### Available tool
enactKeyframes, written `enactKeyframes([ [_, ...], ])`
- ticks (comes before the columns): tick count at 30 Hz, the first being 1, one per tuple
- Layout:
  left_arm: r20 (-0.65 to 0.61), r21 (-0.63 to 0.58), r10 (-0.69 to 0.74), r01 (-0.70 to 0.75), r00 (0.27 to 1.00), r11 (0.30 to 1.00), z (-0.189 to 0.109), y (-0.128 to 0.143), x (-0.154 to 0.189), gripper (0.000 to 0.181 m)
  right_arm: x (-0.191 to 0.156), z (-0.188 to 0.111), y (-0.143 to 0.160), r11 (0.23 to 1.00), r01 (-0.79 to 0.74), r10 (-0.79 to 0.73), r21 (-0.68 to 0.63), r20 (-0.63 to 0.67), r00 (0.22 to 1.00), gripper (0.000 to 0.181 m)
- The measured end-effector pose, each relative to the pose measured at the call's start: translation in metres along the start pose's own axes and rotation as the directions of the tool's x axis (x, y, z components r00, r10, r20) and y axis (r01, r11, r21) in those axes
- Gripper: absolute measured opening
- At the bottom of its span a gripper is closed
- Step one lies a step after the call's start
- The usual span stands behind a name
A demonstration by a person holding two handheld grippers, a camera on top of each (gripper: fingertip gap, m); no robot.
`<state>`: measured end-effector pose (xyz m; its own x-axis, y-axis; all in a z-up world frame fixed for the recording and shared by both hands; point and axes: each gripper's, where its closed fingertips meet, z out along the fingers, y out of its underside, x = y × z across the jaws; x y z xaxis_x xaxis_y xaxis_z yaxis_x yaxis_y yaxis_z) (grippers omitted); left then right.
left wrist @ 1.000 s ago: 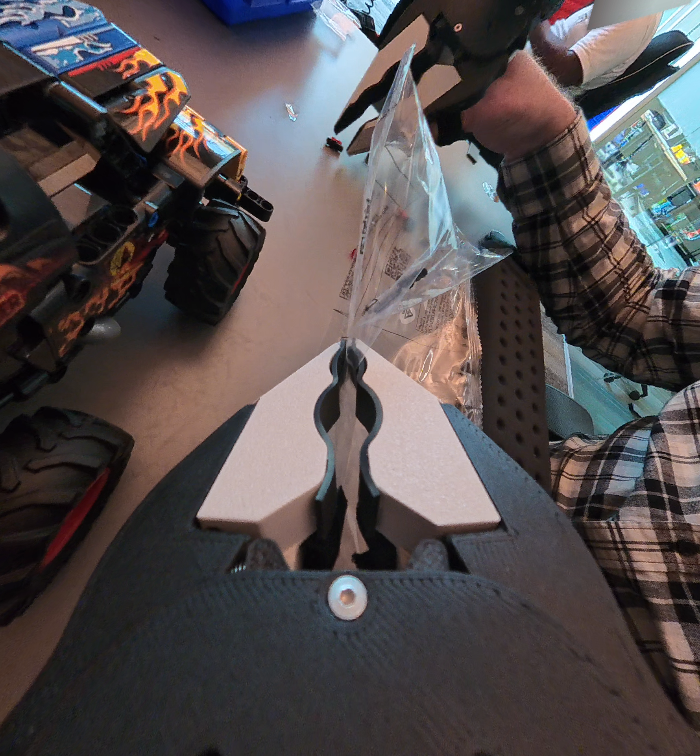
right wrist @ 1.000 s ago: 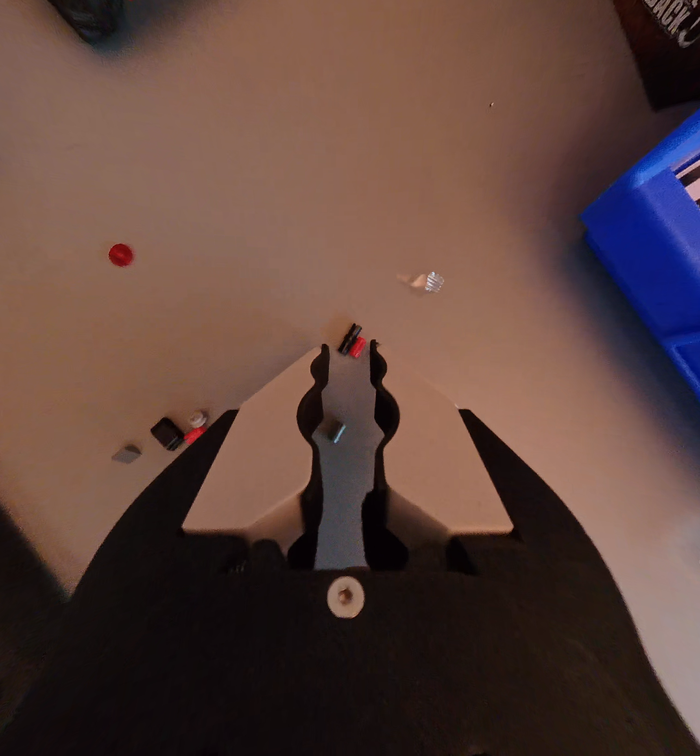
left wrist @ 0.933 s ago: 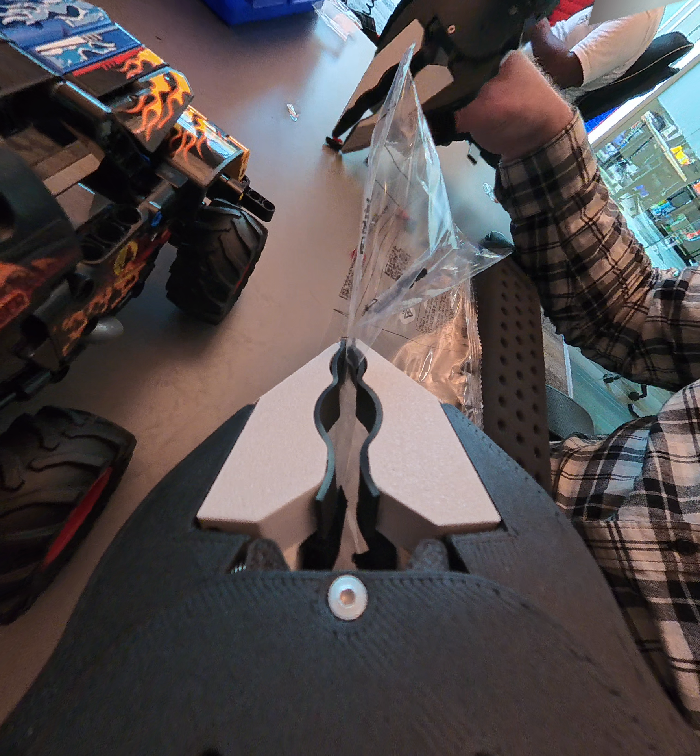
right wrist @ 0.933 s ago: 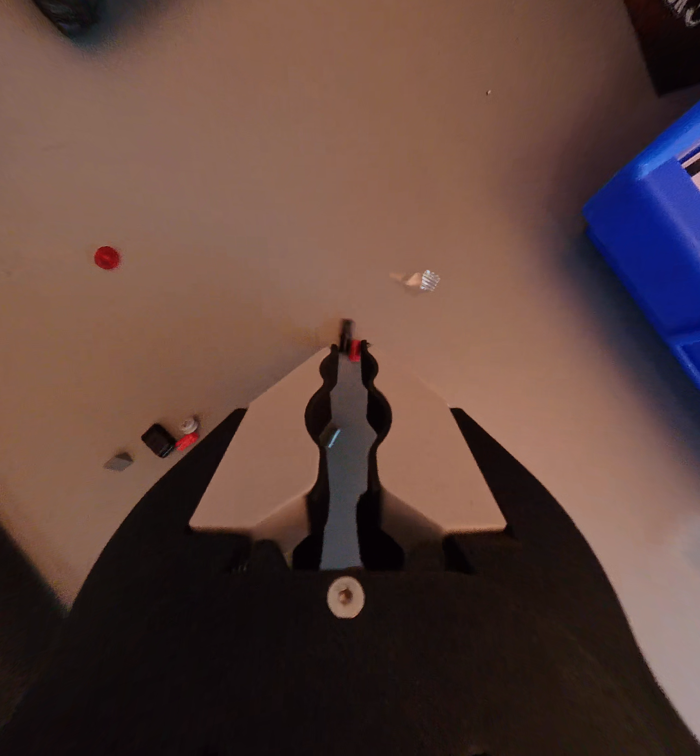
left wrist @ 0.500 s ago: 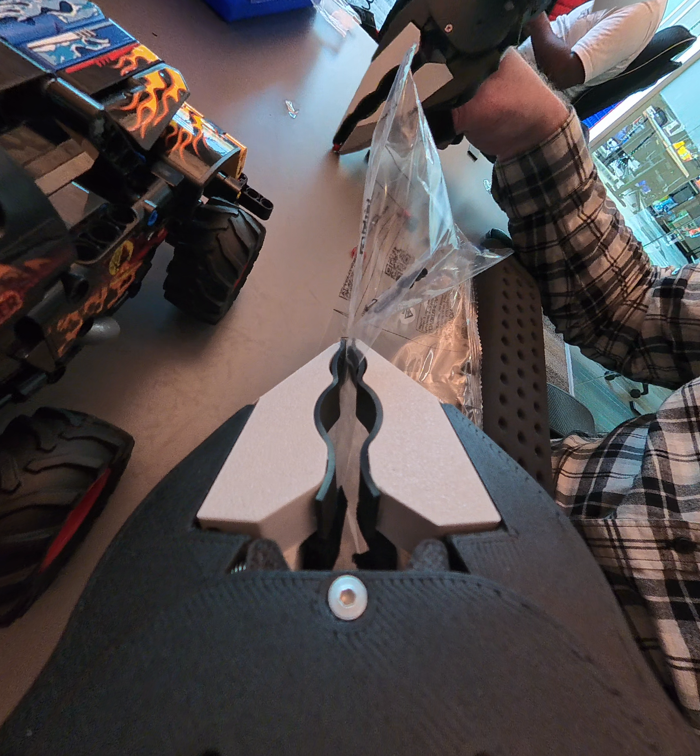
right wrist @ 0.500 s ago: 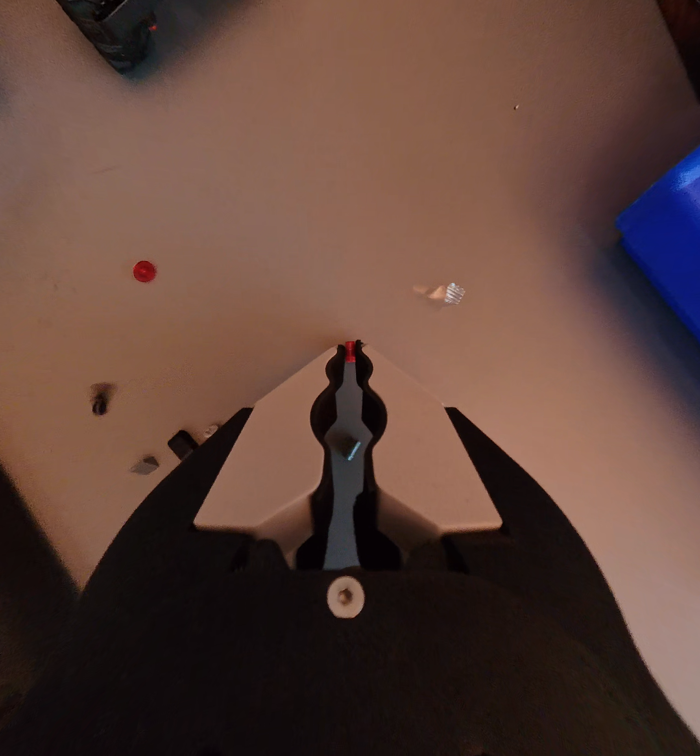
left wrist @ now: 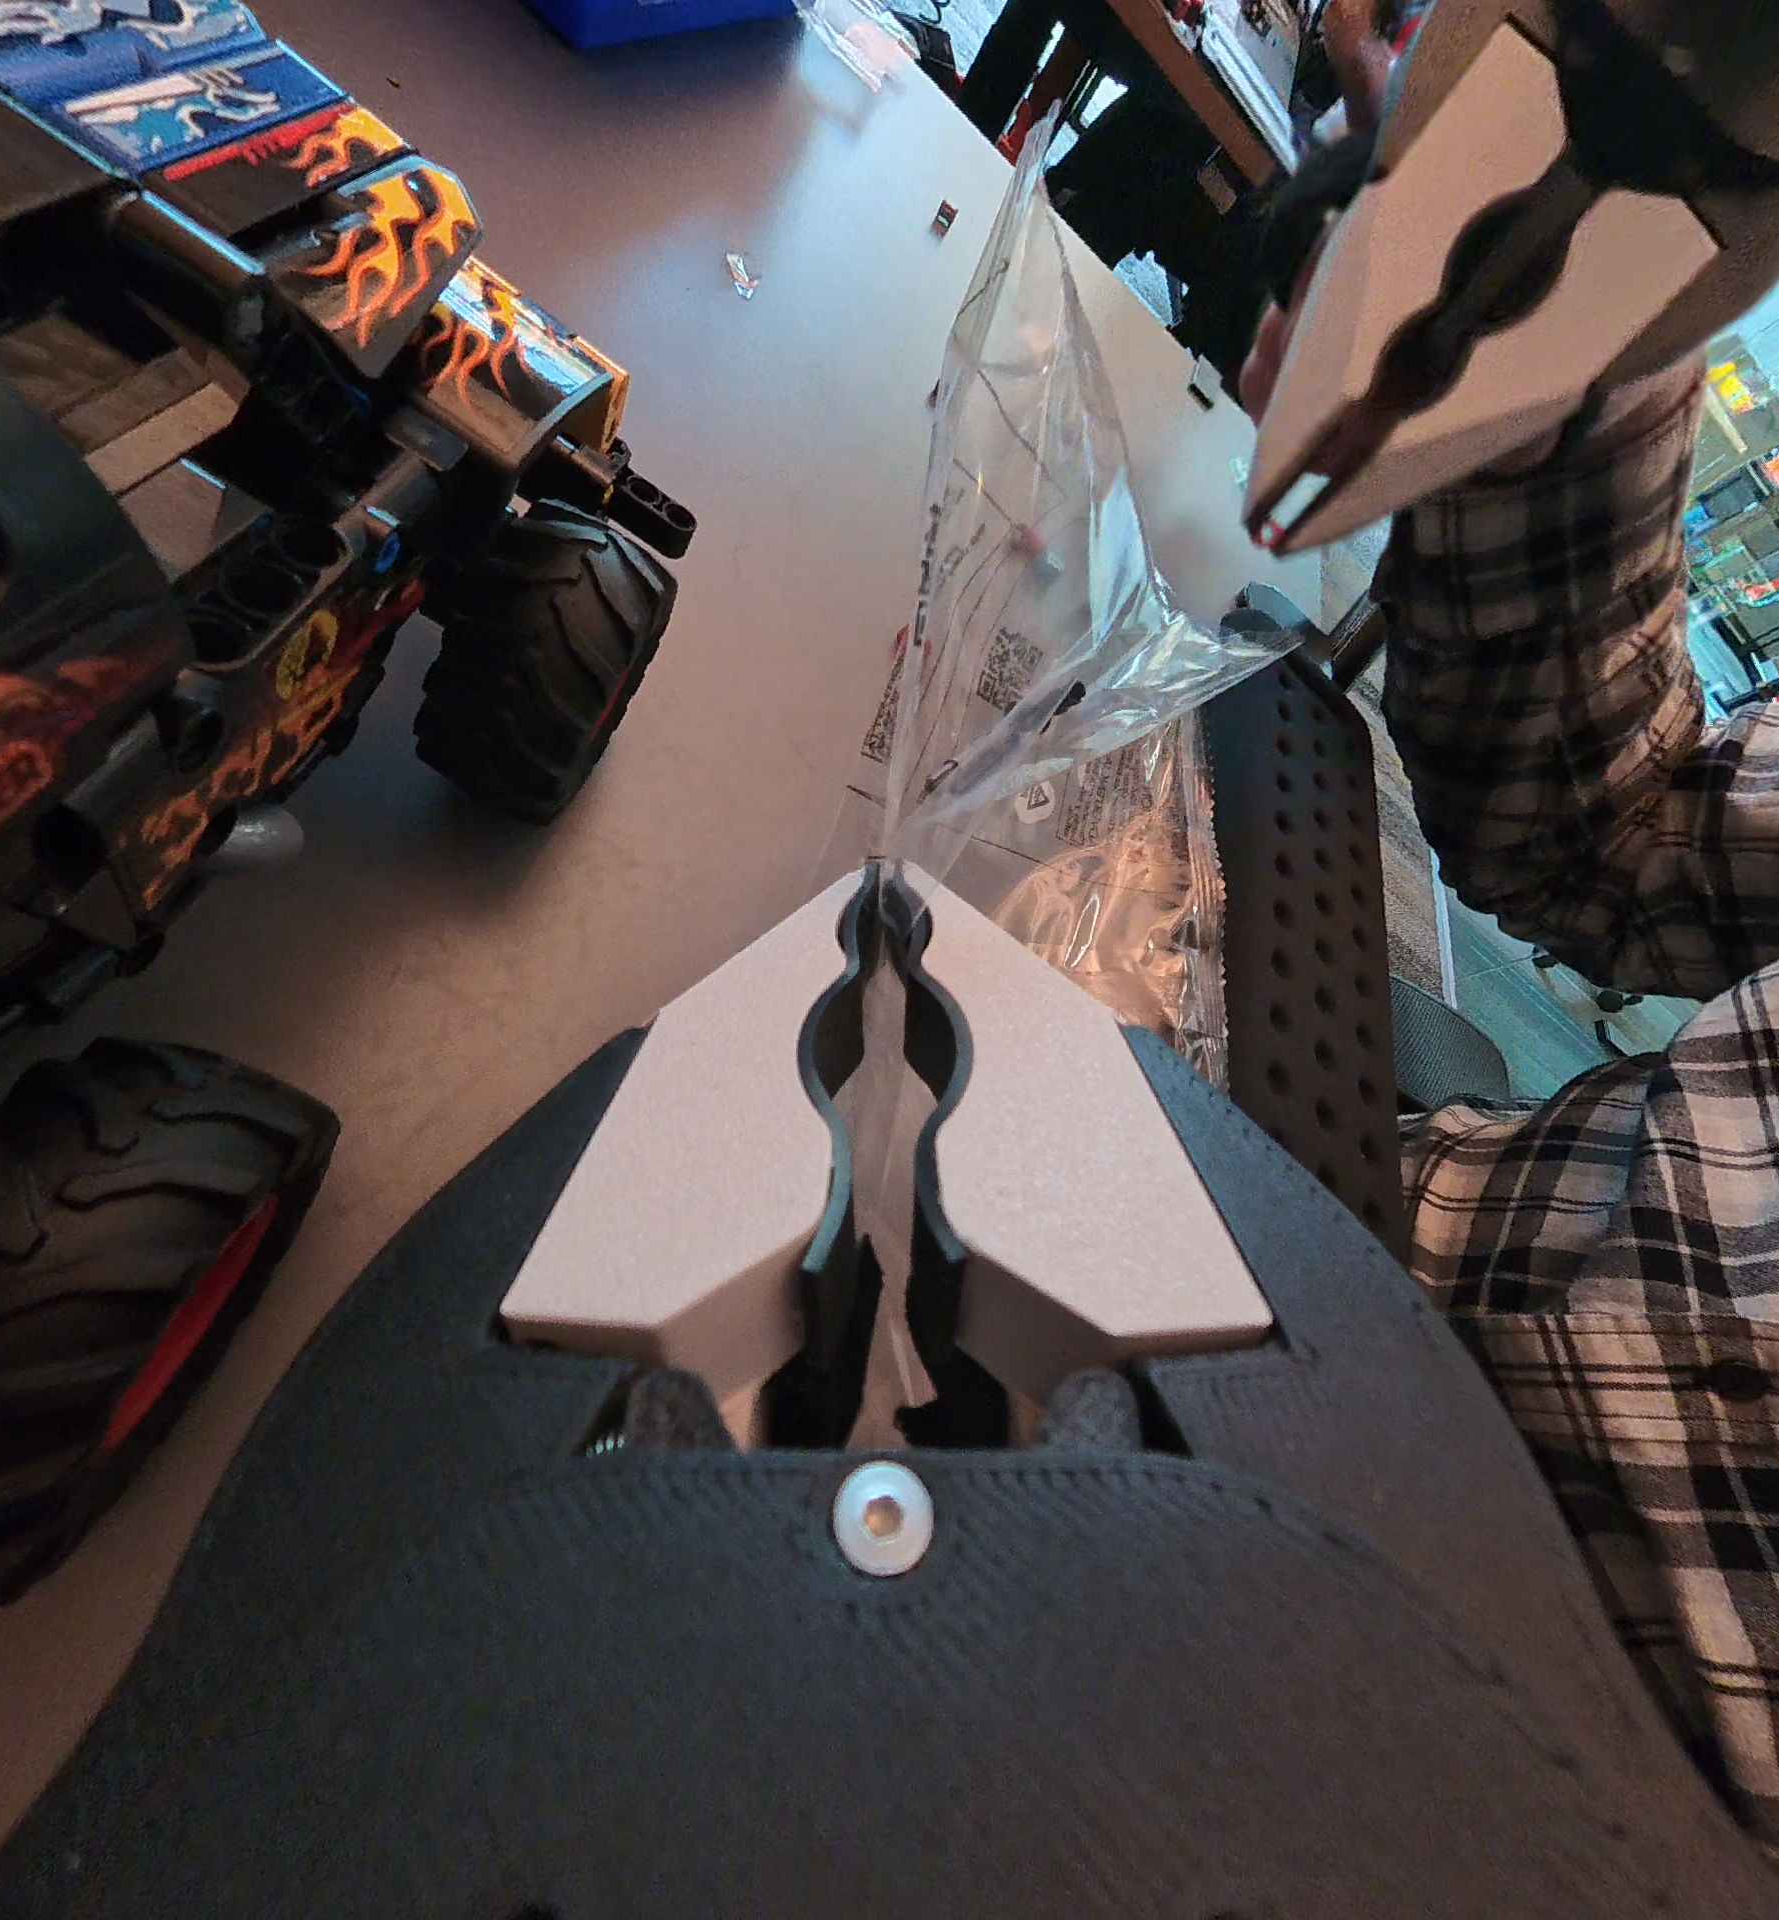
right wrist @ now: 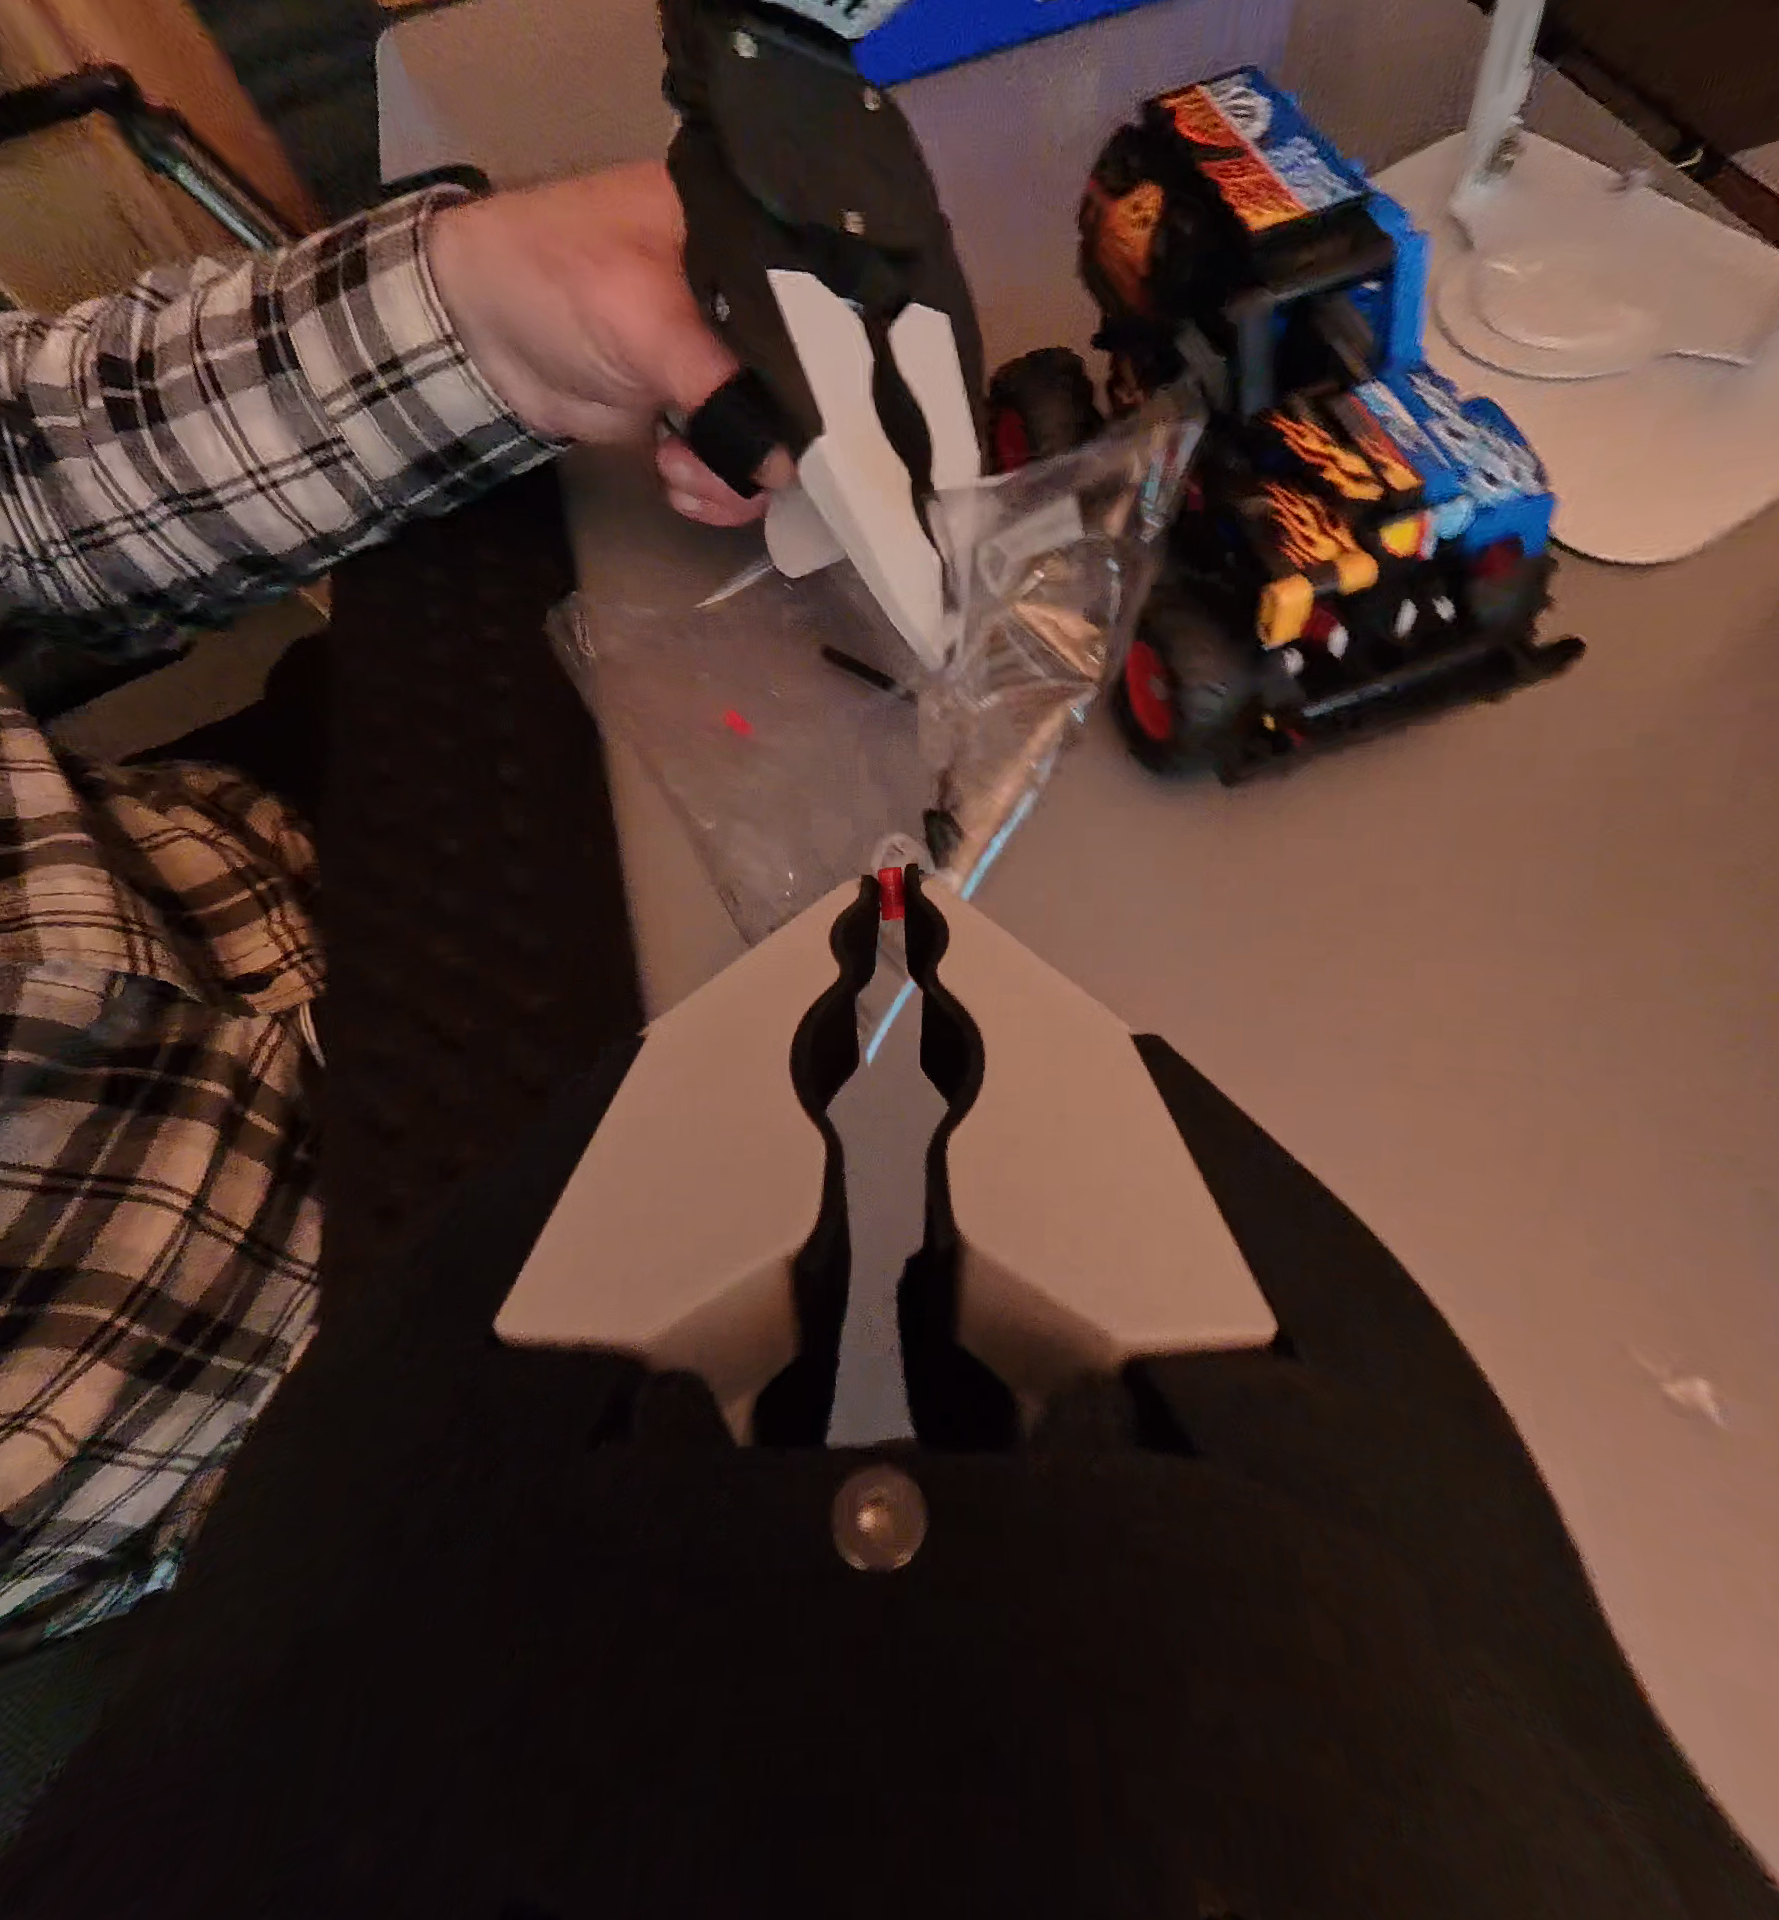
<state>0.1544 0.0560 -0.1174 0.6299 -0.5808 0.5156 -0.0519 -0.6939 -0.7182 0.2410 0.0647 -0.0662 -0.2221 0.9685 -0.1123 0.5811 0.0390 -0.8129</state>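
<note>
My right wrist view is showing what the left hardly does: a small red piece [right wrist: 890, 896] sitting pinched at the tips of my right gripper [right wrist: 890, 904], just short of the clear plastic bag [right wrist: 1010, 613]. The toy monster truck [left wrist: 241, 499] is standing on the grey table [left wrist: 573, 935] beside the bag (a checked sleeve [left wrist: 1591, 727] is crowding the other side). My left gripper [left wrist: 883, 909] is clamping the bag's edge, holding the bag [left wrist: 1030, 582] upright, while the right gripper [left wrist: 1280, 525] is hovering above its mouth.
</note>
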Motion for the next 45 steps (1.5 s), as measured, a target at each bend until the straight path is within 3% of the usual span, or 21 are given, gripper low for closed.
enactKeyframes([
  [3, -0.004, 0.005, 0.001, -0.001, 1.0, 1.0, -0.001, 0.0, 0.001, 0.0, 0.009, 0.018, 0.004, 0.997, 0.016, -0.021, -0.069, -0.067, 0.998, 0.003],
  [6, 0.0, 0.003, 0.003, -0.003, 1.0, 1.0, -0.001, 0.0, 0.0, 0.0, 0.005, 0.026, 0.001, 0.998, 0.001, -0.004, -0.067, -0.036, 0.999, 0.013],
  [11, -0.001, 0.01, 0.003, -0.003, 1.0, 1.0, -0.002, -0.001, 0.001, 0.0, 0.014, 0.001, -0.002, 0.999, -0.016, 0.012, -0.037, -0.107, 0.994, 0.011],
  [15, 0.007, 0.022, -0.002, 0.002, 1.0, 1.0, -0.006, -0.003, -0.001, 0.0, -0.007, -0.006, 0.036, 0.983, -0.07, 0.055, -0.172, -0.089, 0.995, 0.013],
  [20, 0.01, 0.021, -0.005, 0.005, 1.0, 1.0, -0.006, -0.003, -0.002, 0.0, -0.049, 0.022, 0.086, 0.932, -0.194, 0.186, -0.307, -0.056, 0.981, 0.023],
  [22, 0.011, 0.015, -0.004, 0.004, 1.0, 1.0, -0.005, -0.002, -0.001, 0.0, -0.057, 0.03, 0.097, 0.915, -0.224, 0.208, -0.337, -0.084, 0.975, 0.019],
  [25, 0.012, 0.018, -0.004, 0.004, 1.0, 1.0, -0.005, -0.002, -0.001, 0.0, -0.05, 0.027, 0.101, 0.904, -0.252, 0.203, -0.344, -0.173, 0.964, 0.02],
  [28, 0.012, 0.022, -0.006, 0.006, 1.0, 1.0, -0.006, -0.003, -0.002, 0.0, -0.049, 0.031, 0.104, 0.9, -0.261, 0.208, -0.348, -0.184, 0.961, 0.019],
  [45, 0.013, 0.024, -0.001, 0.001, 1.0, 1.0, -0.007, -0.004, -0.001, 0.0, -0.044, 0.031, 0.1, 0.94, -0.199, 0.176, -0.278, -0.105, 0.979, 0.006],
])
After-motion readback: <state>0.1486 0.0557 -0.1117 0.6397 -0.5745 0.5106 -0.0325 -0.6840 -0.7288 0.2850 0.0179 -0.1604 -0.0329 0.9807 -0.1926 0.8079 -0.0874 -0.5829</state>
